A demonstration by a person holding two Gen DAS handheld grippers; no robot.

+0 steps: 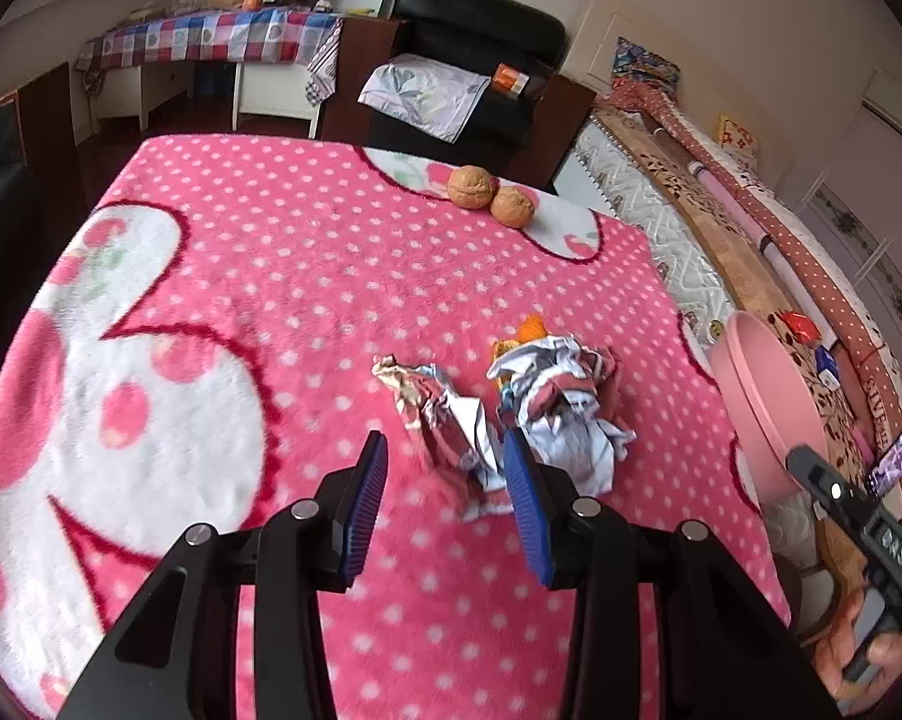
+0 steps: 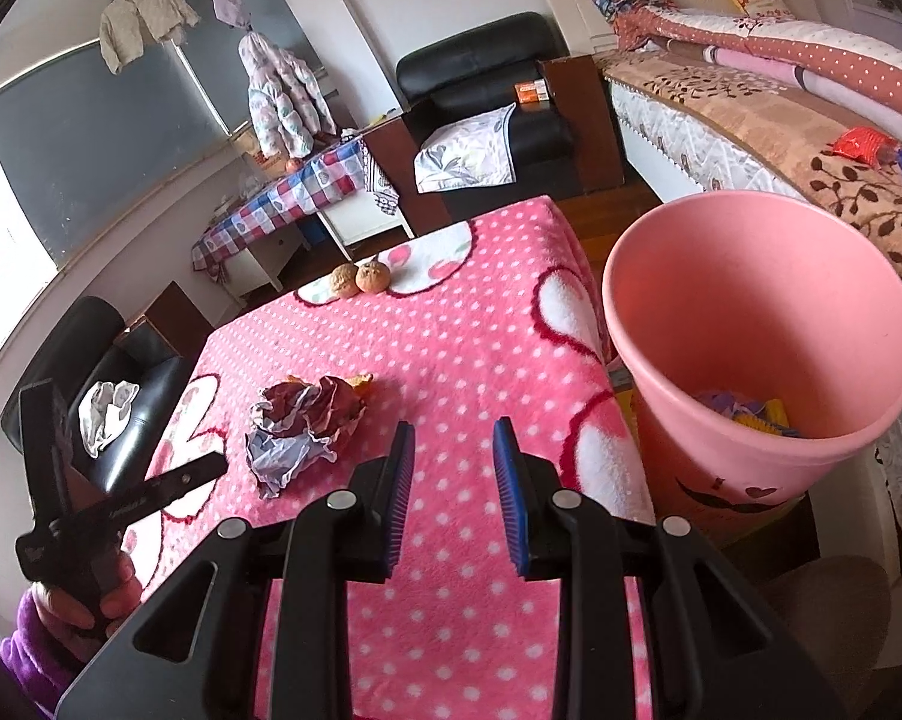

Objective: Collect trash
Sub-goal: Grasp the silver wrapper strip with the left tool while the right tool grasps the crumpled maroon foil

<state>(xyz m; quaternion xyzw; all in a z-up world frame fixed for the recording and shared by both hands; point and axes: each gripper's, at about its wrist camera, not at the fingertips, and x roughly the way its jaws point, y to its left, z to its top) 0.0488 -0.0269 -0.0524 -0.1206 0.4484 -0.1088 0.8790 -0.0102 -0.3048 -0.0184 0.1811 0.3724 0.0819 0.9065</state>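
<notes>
Both jaws stand spread and hold nothing: our left gripper (image 1: 445, 456) hangs just over one crumpled wrapper (image 1: 445, 420), our right gripper (image 2: 454, 447) over bare blanket (image 2: 481, 324). We see a second wad (image 1: 562, 402) beside the first, a pink bin (image 2: 757, 324) at the table edge; any print on them is too blurred to read

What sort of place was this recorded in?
Most likely a lived-in bedroom at home: a bed piled with bedding along one wall, a black armchair, and a padded jacket hanging by the window, with a pink fleece blanket as the work surface.
</notes>
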